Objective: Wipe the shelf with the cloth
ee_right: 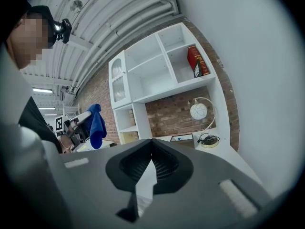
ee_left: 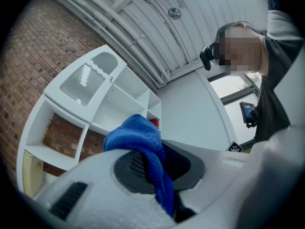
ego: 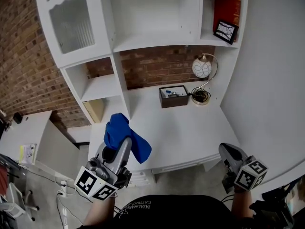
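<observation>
A blue cloth [ego: 125, 136] is bunched up and hangs from my left gripper [ego: 121, 143], which is shut on it at the lower left, in front of the desk edge. In the left gripper view the cloth [ee_left: 140, 142] drapes between the jaws and over them, hiding the tips. The white shelf unit [ego: 157, 41] stands ahead, with its desk surface [ego: 190, 128] below. My right gripper [ego: 229, 152] is low at the right, off the desk's front corner, shut with nothing in it [ee_right: 151, 163]. From the right gripper view the cloth [ee_right: 96, 123] shows at the left.
On the desk's back stand a dark open box [ego: 173, 96] and a globe lamp [ego: 204, 68] with a coiled cord. A red book [ego: 226, 9] and a small framed picture [ego: 225, 31] fill the upper right cubby. A glass-door cabinet [ego: 71, 23] is upper left.
</observation>
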